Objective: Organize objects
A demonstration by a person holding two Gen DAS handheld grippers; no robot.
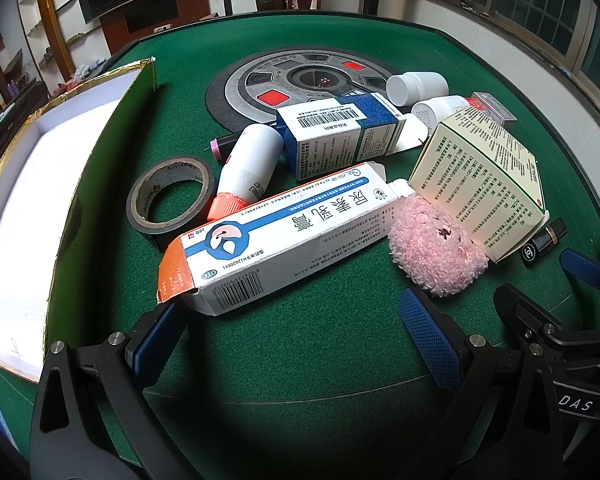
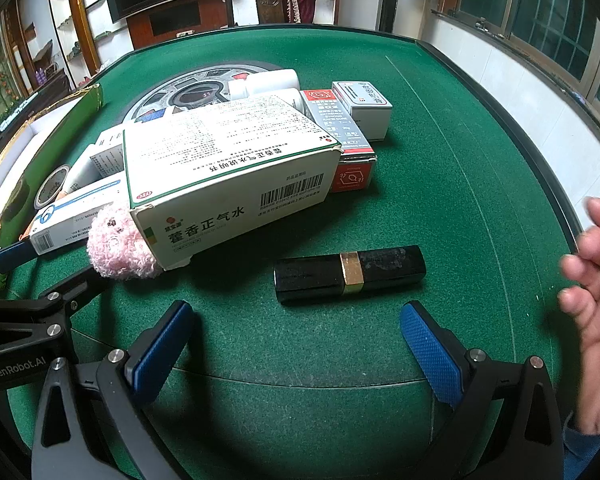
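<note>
Both grippers are held spread and empty: the left gripper [image 1: 296,344] just before the long white carton [image 1: 276,236], the right gripper [image 2: 296,344] before the black lipstick [image 2: 350,274]. Behind, a pink fluffy ball [image 1: 436,246] is pressed against the large cream box [image 2: 228,176]. The open tray [image 1: 28,200] is seen at far left.

A green felt table [image 1: 300,360] with a dark raised rim fills both views. Set into its middle, upper centre of the left wrist frame, is a round grey control panel [image 1: 300,80] with red buttons. At the left edge of that frame stands an open gold-edged box [image 1: 40,200]. On the felt lie a roll of black tape [image 1: 168,196], a long white ointment carton [image 1: 284,232], a pink fuzzy puff [image 1: 436,248], white pill bottles [image 1: 416,88] and, lower centre in the right wrist frame, a black lipstick tube [image 2: 350,274].
</note>
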